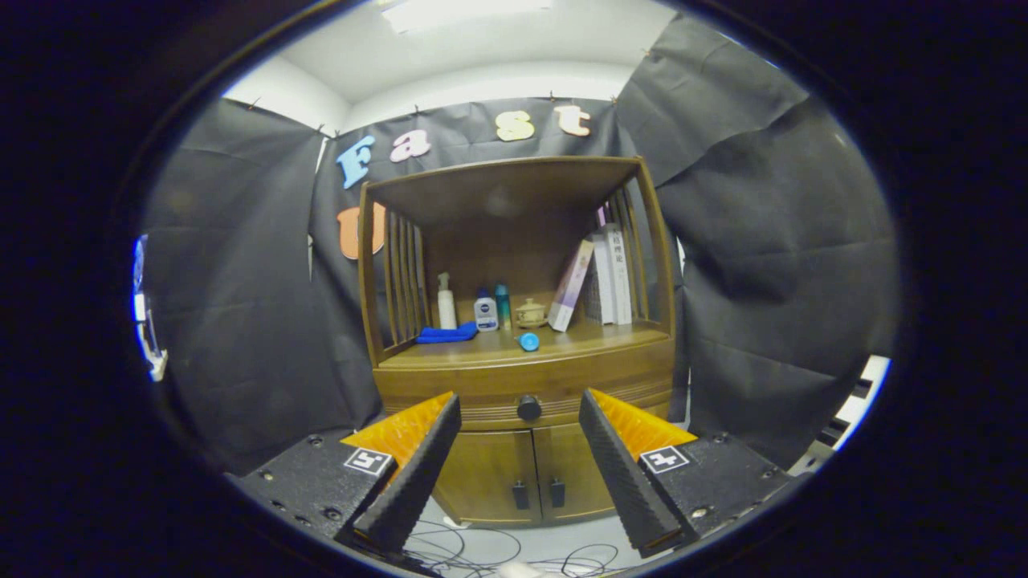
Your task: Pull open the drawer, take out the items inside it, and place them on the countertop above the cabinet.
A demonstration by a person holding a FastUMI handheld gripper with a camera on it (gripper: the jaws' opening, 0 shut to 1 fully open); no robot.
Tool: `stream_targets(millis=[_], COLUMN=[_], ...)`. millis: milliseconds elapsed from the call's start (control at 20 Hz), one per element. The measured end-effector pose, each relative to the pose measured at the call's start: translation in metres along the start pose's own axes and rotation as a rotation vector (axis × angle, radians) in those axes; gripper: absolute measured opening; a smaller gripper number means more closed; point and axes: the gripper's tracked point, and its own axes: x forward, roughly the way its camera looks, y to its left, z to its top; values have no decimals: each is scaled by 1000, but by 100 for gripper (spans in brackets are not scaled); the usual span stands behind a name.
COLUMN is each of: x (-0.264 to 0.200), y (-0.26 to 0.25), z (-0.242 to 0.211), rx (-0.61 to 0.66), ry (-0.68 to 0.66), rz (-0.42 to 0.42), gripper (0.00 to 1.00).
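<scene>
Your gripper [520, 413] has its two fingers spread wide, holding nothing; their ridged, wedge-shaped inner faces frame a clear gap. Below the fingertips, loose thin cables [482, 554] lie tangled on the pale floor [530, 542], between you and the cabinet foot.

Ahead through the gap stands the wooden cabinet [514, 377], smooth brown, with rounded edges. The drawer [482, 397] is closed; its dark round knob [528, 407] sits between your fingers but well beyond them, with open air all the way. Under it, two doors [530, 474] are shut, each with a small dark handle near the centre seam. The drawer's contents are hidden.

The countertop [578, 341] above the drawer has bare wood along its front edge and right half. On it, from the left: a blue cloth [446, 333], a white pump bottle [446, 303], a small blue-capped white bottle [485, 311], a slim teal bottle [503, 305], a small lidded ceramic pot [530, 313], and a small blue round item [528, 342] lying nearer the front, shape hard to make out. Books [598, 277] lean at the right against the slatted side. Slatted side walls and a flat top board enclose the shelf space.
</scene>
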Motion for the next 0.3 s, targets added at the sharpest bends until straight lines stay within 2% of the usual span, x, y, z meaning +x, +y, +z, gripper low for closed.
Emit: stream_targets(millis=[300], x=[-4], y=[-5], z=[7], rx=[-27], ry=[-21], rz=[-2], gripper=[97])
